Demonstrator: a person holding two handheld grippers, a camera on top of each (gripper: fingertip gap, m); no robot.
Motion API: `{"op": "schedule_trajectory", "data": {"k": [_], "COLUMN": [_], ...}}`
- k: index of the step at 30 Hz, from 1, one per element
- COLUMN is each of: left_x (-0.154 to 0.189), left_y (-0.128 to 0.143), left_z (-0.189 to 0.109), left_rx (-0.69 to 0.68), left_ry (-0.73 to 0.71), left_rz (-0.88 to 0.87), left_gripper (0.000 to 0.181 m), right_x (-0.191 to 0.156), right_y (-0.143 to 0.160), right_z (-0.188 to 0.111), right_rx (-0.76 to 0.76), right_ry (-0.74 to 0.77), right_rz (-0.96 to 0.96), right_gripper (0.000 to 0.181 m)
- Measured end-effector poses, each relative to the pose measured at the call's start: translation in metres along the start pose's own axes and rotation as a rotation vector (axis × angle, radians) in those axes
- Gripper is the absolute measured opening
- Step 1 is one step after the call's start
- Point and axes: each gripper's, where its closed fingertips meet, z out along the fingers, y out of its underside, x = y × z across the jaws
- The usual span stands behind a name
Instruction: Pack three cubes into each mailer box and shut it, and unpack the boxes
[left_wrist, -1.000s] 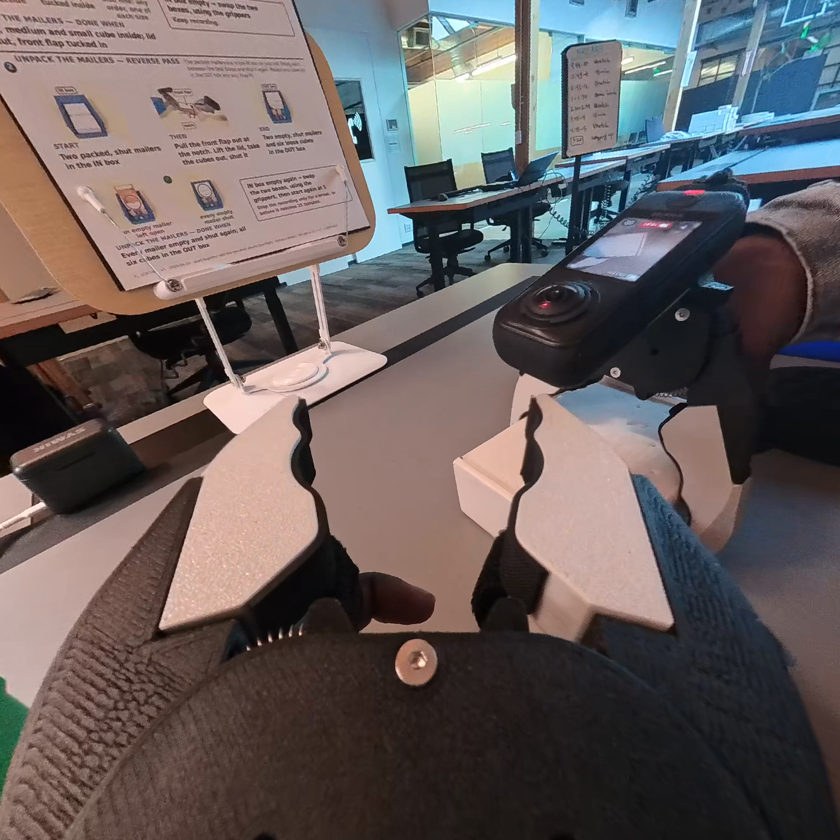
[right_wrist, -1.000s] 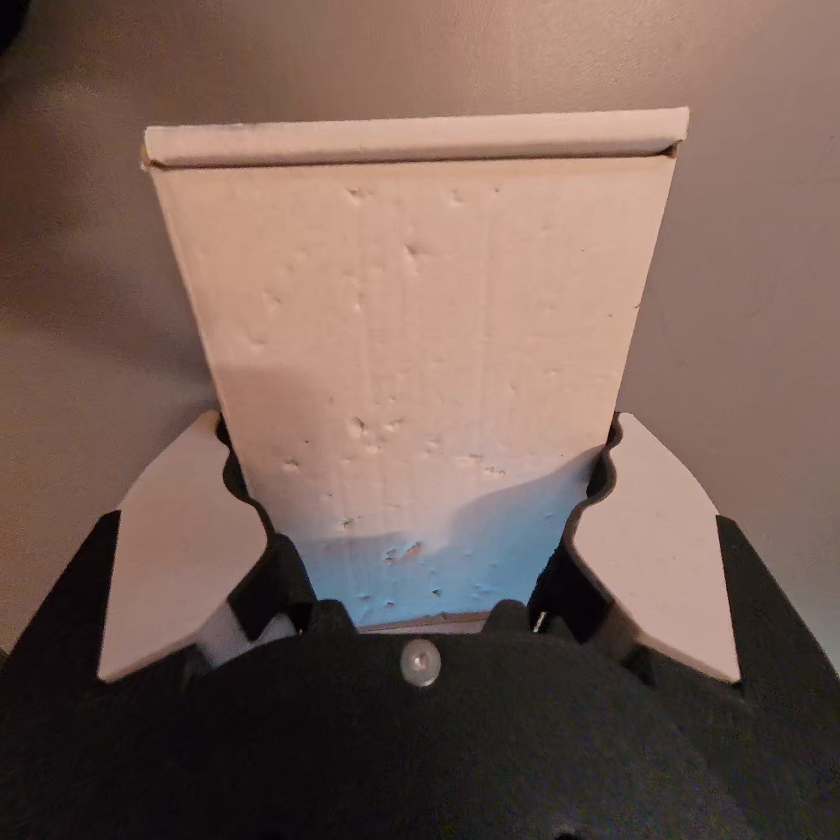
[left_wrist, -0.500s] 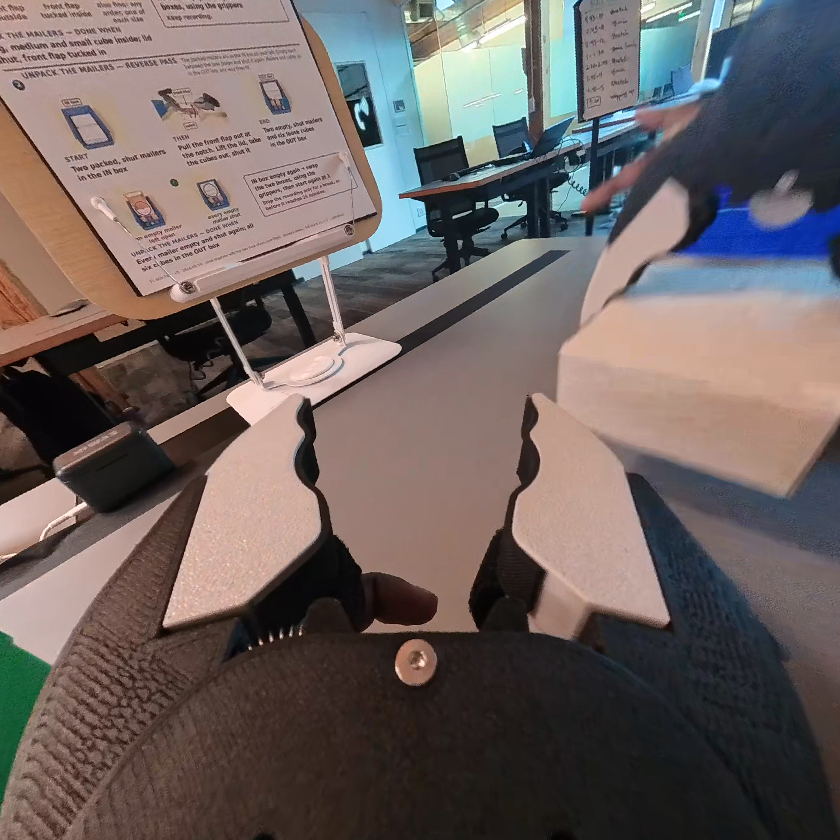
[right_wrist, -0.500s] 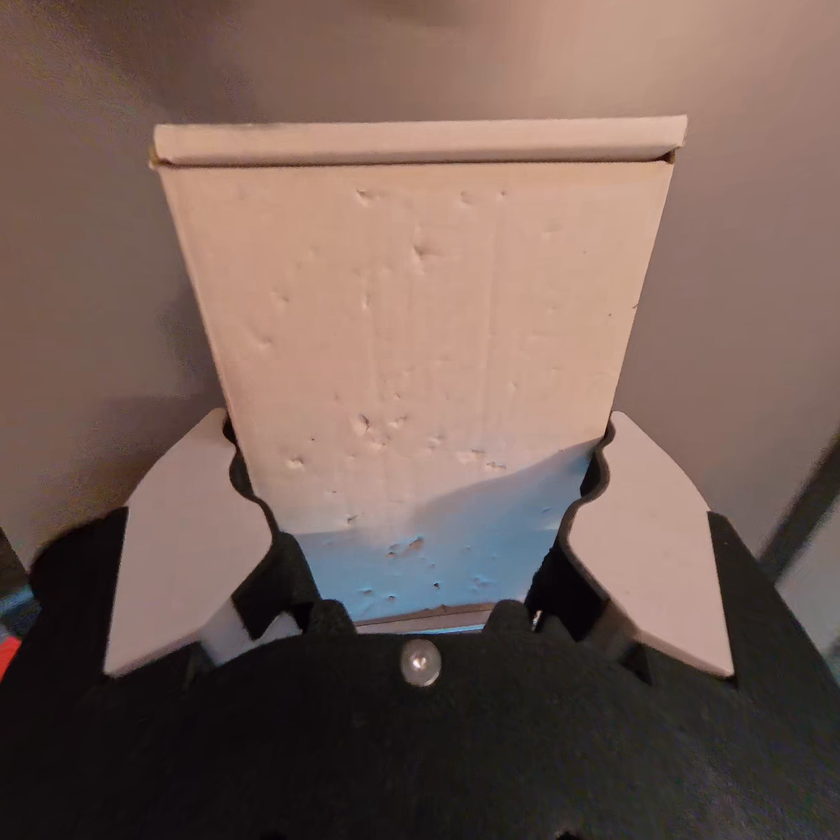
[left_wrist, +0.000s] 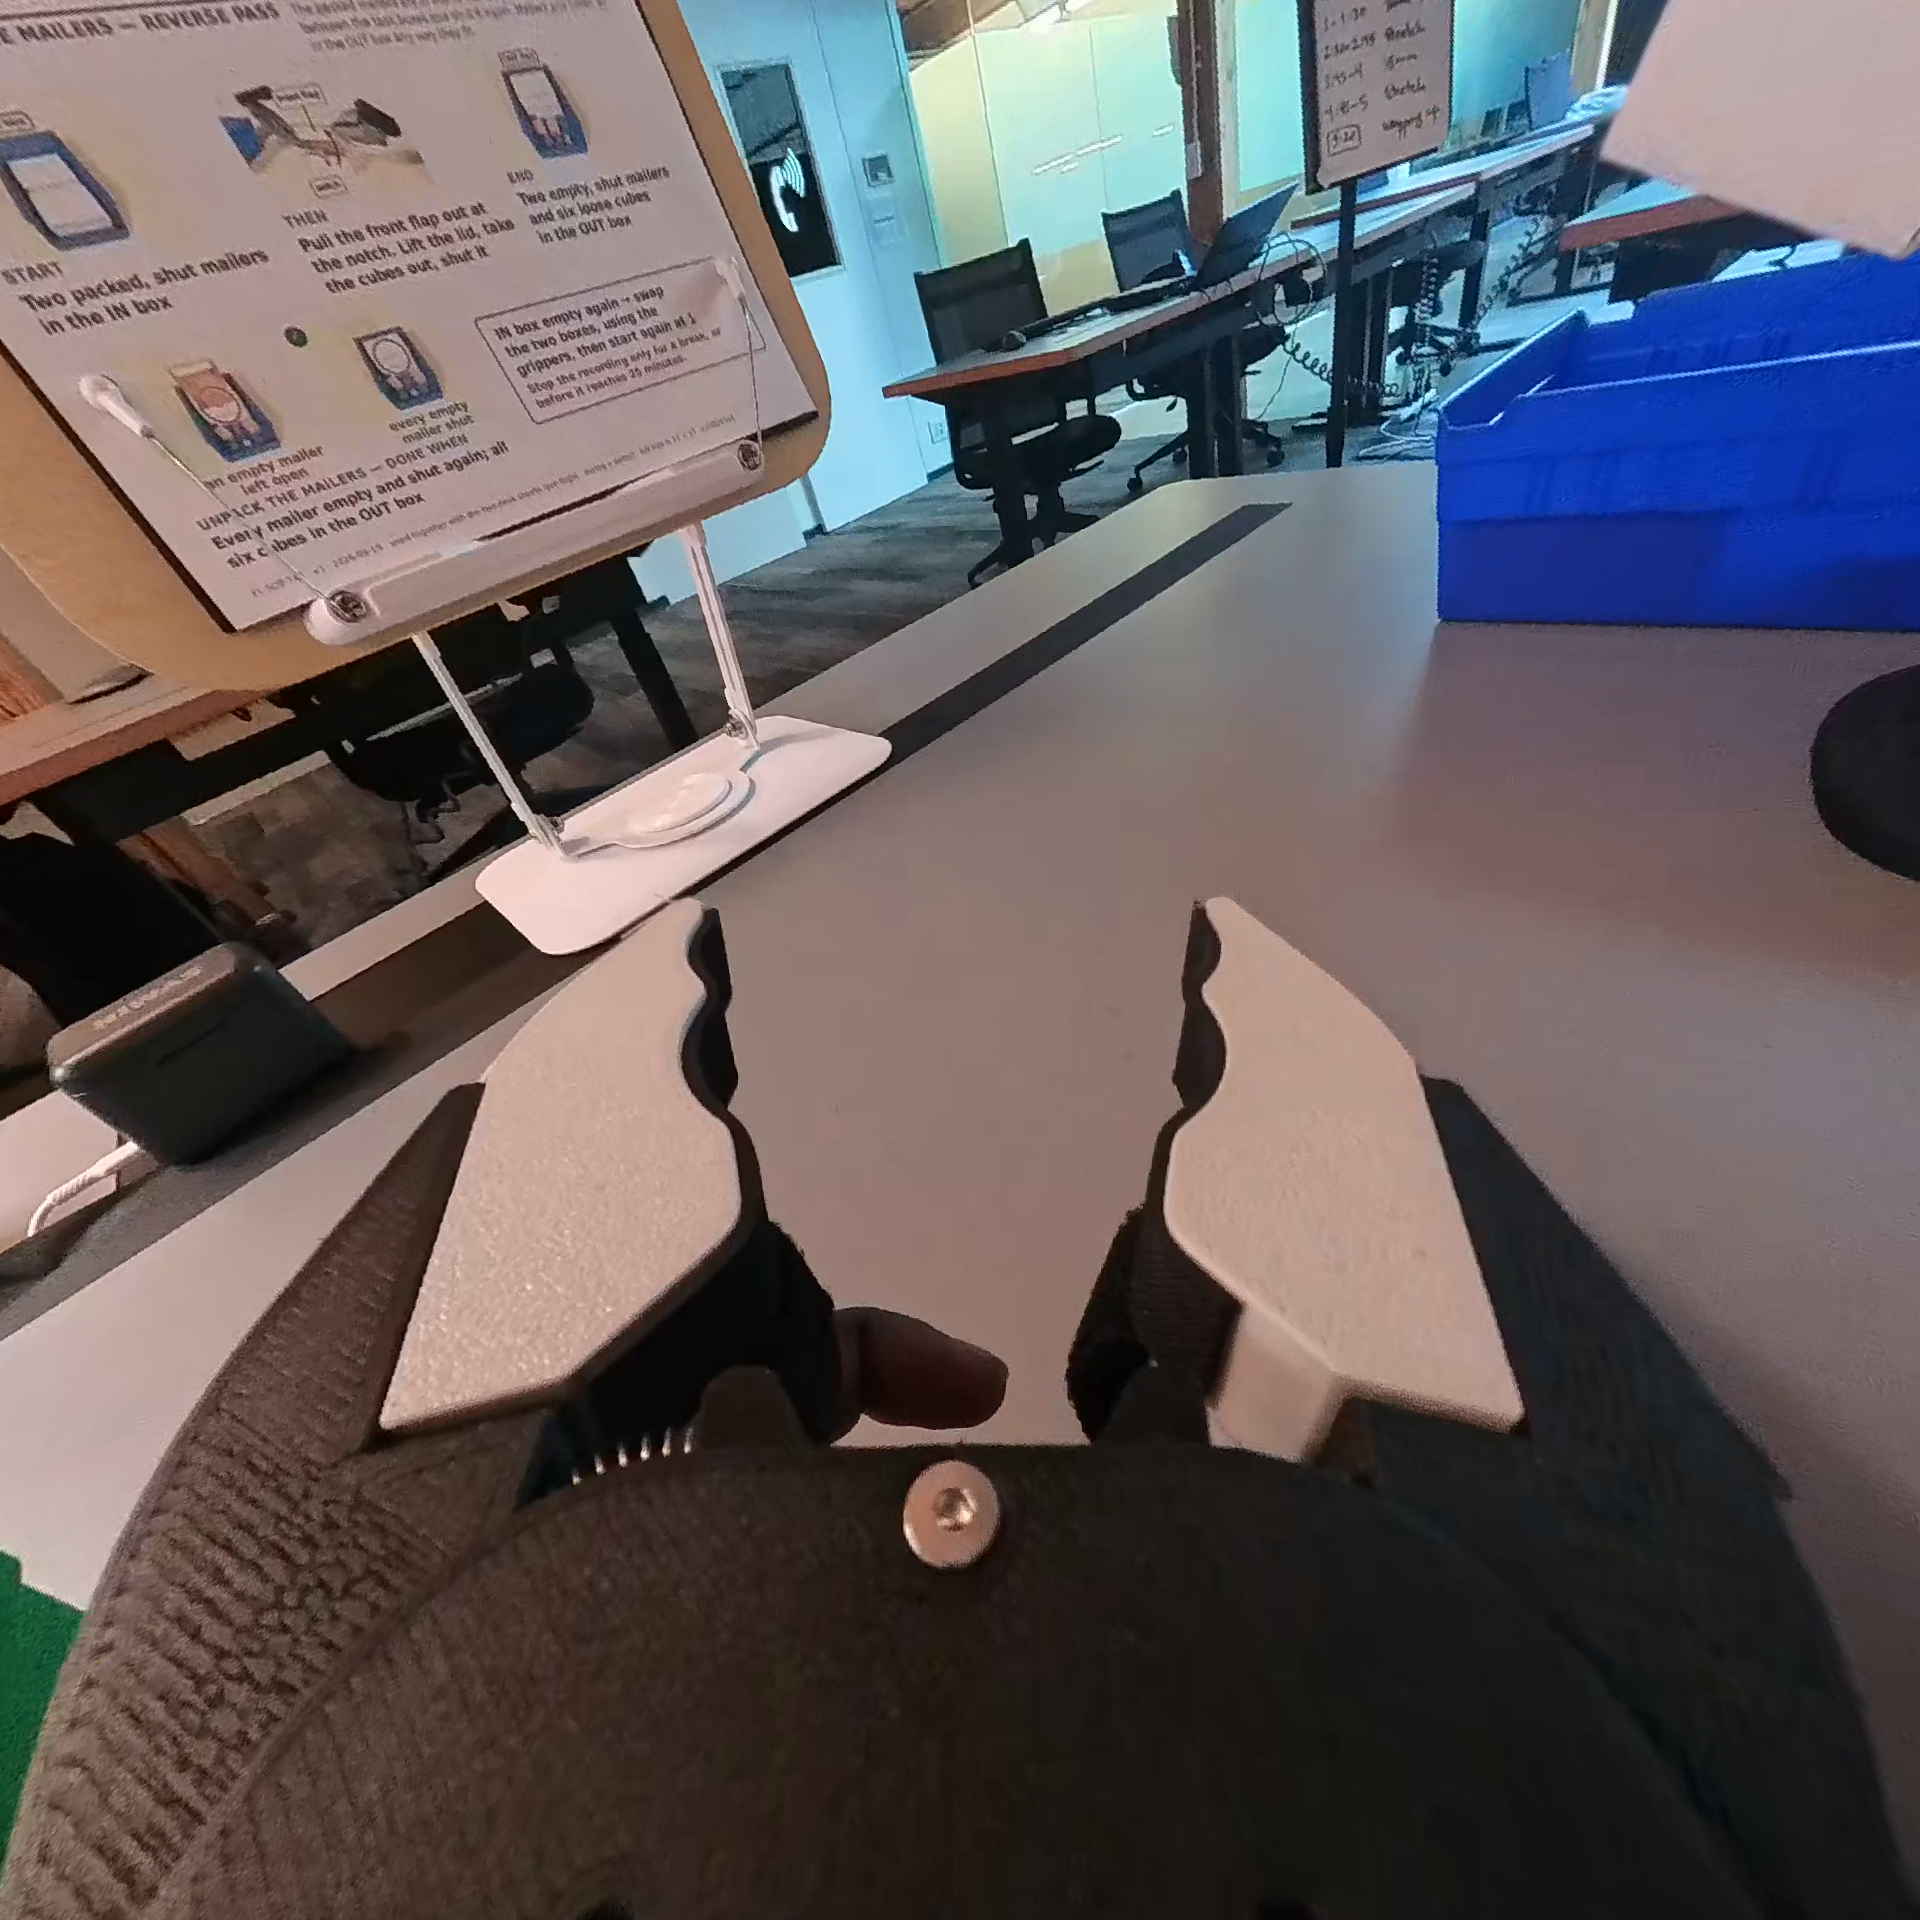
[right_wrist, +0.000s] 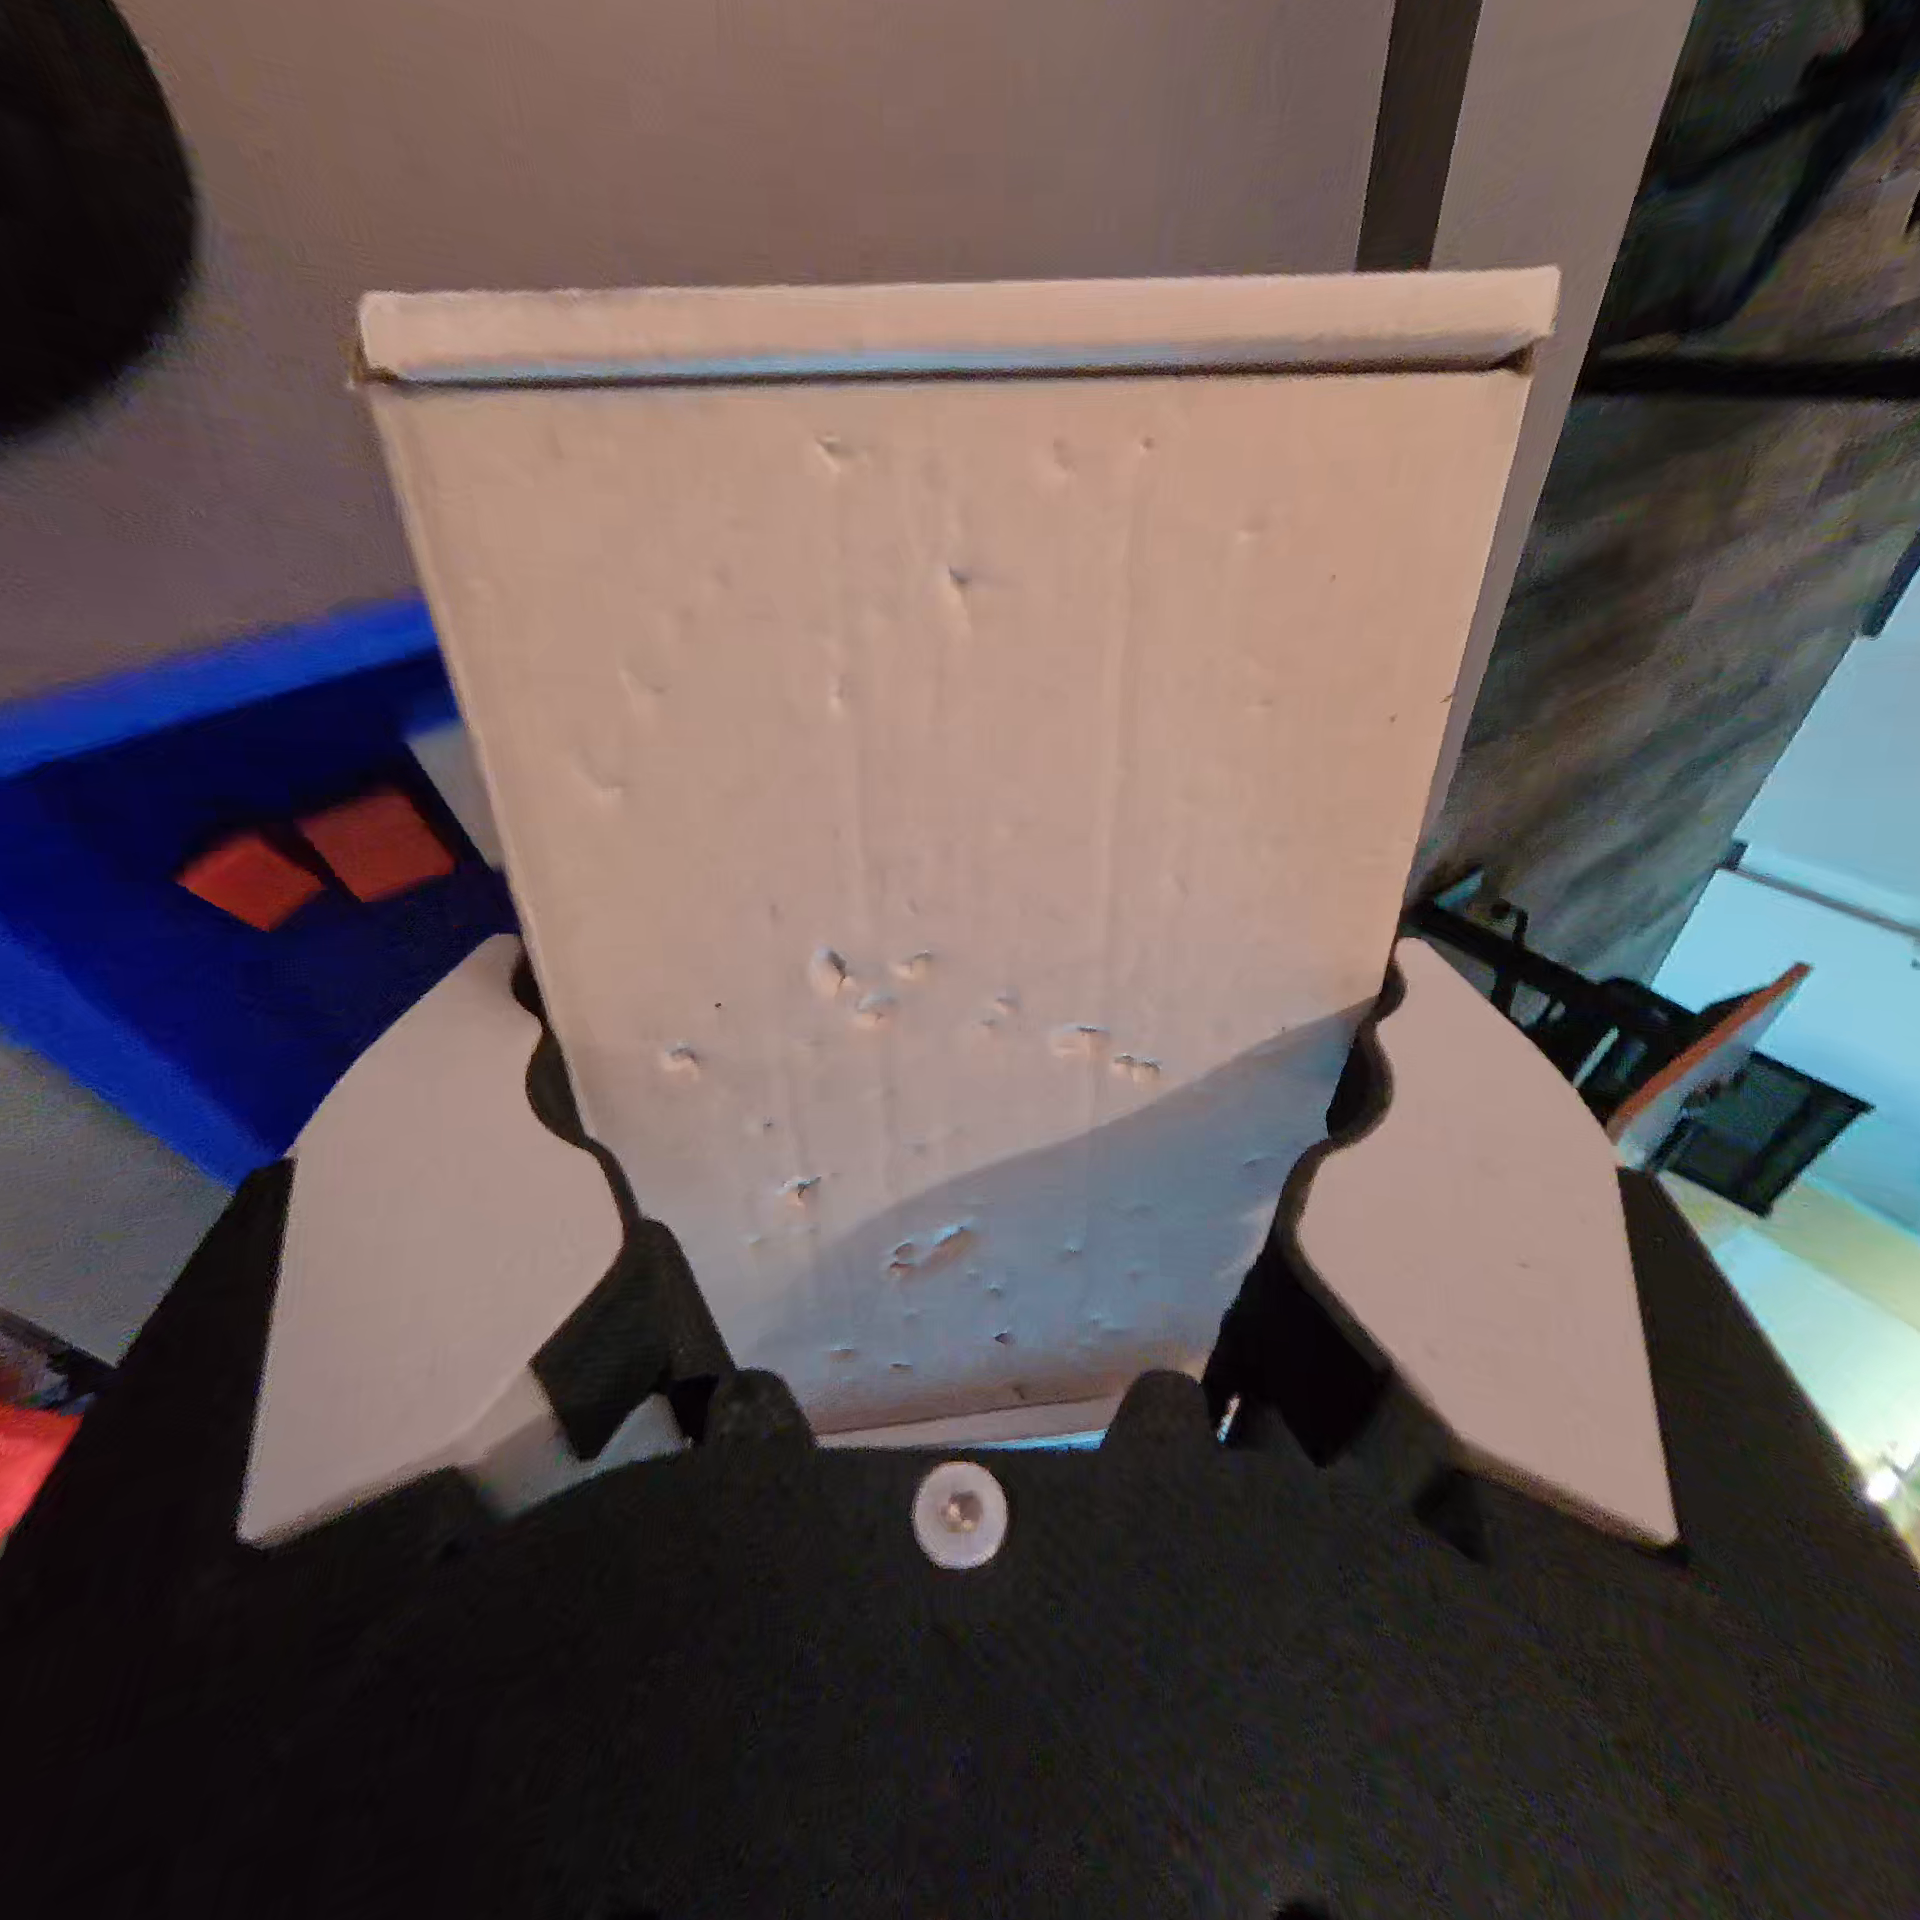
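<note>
A white mailer box (right_wrist: 935, 831), lid shut, is gripped by its two sides in the right gripper (right_wrist: 956, 1039) and held up in the air, so this looks like the carry step: a closed mailer being taken toward the blue bin (right_wrist: 156, 883). The bin sits down and to the left of the box, partly hidden behind it, and two red cubes (right_wrist: 312, 862) can be seen lying inside. Whether the box itself is packed can't be told from outside.

The left gripper (left_wrist: 956, 935) is spread wide with nothing in it, hovering low over the grey table (left_wrist: 1039, 779).

Next move, probably: the box gets swung over the bin's rim and lowered in beside the cubes before the grip is let go. The rim and the cubes are what's most likely to get bumped.

Beyond the box, an instruction board on a white stand (left_wrist: 416, 312) and a small dark device (left_wrist: 187, 1060) are parked at the table's far edge, well out of the way.
</note>
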Motion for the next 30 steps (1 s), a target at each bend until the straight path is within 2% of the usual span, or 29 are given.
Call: {"op": "schedule_trajectory", "data": {"k": [5,11,18,30], "left_x": [0.001,0.002,0.002,0.002], "left_y": [0.004,0.010,0.011,0.011], "left_z": [0.001,0.002,0.003,0.002], "left_rx": [-0.019,-0.039,-0.045,-0.049], "left_ry": [0.009,0.017,0.018,0.019], "left_rz": [-0.012,-0.014,-0.013,-0.006], "left_gripper": [0.082,0.081,0.081,0.081], "right_x": [-0.002,-0.007,-0.001,0.002], "right_y": [0.044,0.047,0.051,0.052], "right_z": [0.041,0.080,0.099,0.104], "right_rx": [-0.119,-0.132,-0.213,-0.269], "right_ry": [0.000,-0.056,-0.046,-0.057], "right_rz": [-0.031,-0.061,-0.172,-0.186], "right_gripper": [0.142,0.142,0.140,0.142]}}
